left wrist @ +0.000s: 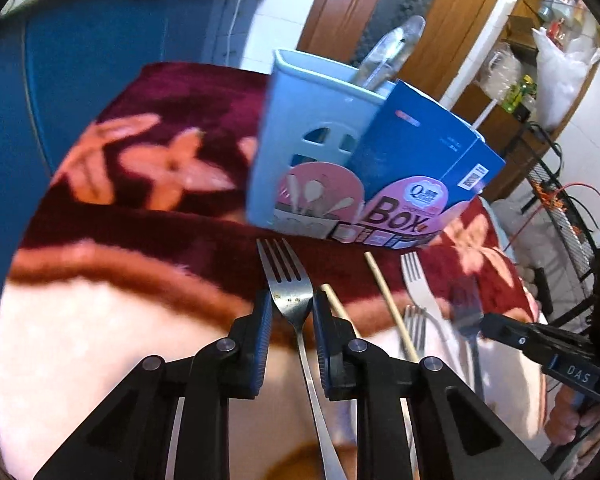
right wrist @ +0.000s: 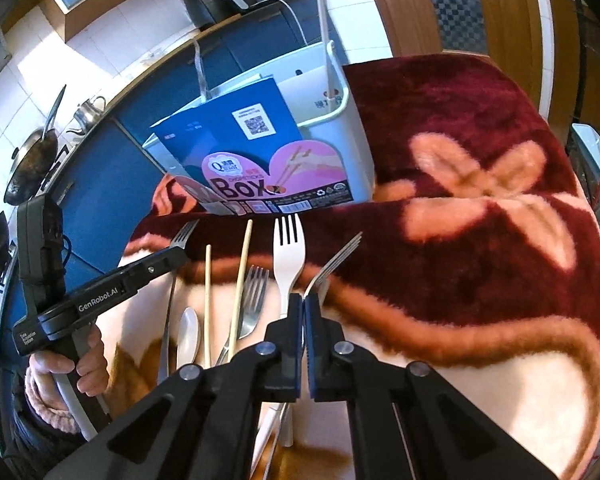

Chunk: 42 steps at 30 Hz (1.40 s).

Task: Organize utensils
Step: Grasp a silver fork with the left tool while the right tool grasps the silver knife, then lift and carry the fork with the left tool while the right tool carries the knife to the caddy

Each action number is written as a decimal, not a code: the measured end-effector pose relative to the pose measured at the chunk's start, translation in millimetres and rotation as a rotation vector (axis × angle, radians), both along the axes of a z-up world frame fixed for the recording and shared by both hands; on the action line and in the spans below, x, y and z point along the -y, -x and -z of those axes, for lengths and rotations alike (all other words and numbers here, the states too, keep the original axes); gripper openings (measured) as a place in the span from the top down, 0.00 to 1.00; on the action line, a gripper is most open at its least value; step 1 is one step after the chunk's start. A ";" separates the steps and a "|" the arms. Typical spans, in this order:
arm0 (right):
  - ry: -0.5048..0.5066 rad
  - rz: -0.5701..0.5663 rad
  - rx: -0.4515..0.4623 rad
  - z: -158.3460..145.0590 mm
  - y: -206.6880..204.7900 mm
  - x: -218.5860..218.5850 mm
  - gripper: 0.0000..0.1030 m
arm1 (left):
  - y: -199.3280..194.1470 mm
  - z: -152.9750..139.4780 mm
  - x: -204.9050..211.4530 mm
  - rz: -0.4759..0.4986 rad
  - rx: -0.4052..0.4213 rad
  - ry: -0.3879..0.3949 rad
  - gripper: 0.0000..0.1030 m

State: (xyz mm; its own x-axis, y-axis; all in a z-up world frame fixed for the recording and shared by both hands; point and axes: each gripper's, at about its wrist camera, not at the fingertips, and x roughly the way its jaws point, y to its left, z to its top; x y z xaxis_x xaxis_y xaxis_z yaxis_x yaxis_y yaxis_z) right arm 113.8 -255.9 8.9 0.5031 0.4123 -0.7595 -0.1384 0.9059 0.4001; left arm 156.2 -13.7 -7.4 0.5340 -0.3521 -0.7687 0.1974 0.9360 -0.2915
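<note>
My left gripper (left wrist: 291, 312) is shut on a metal fork (left wrist: 288, 280) at its neck, tines pointing toward the white utensil holder (left wrist: 300, 128) with its blue and pink "Box" label (left wrist: 404, 216). From the right wrist view the left gripper (right wrist: 176, 256) holds that fork (right wrist: 184, 234) above the blanket. My right gripper (right wrist: 303, 308) is shut, with a metal fork (right wrist: 332, 264) passing beside its right finger and a white plastic fork (right wrist: 287, 252) lying under it. Two chopsticks (right wrist: 240, 280), another metal fork (right wrist: 254, 296) and a white spoon (right wrist: 188, 336) lie between the grippers.
The holder (right wrist: 356, 152) stands on a maroon floral blanket (right wrist: 480, 184) and holds a clear utensil (left wrist: 388, 52). Blue kitchen cabinets (right wrist: 112, 168) with pans stand behind. A wooden door (left wrist: 380, 8) and a cluttered shelf (left wrist: 540, 60) are at the back right.
</note>
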 end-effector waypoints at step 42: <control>-0.075 0.017 -0.074 -5.9 -27.0 10.2 0.91 | -8.1 -20.1 -17.1 0.029 0.022 0.180 0.97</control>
State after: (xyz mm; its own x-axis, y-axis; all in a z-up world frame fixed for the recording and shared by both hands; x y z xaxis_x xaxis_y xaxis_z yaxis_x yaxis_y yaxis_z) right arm 140.8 -266.1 14.8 0.4537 0.4613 -0.7625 -0.0911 0.8751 0.4752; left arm 164.4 3.4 12.7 0.5374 -0.4980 -0.6806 0.2314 0.8631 -0.4488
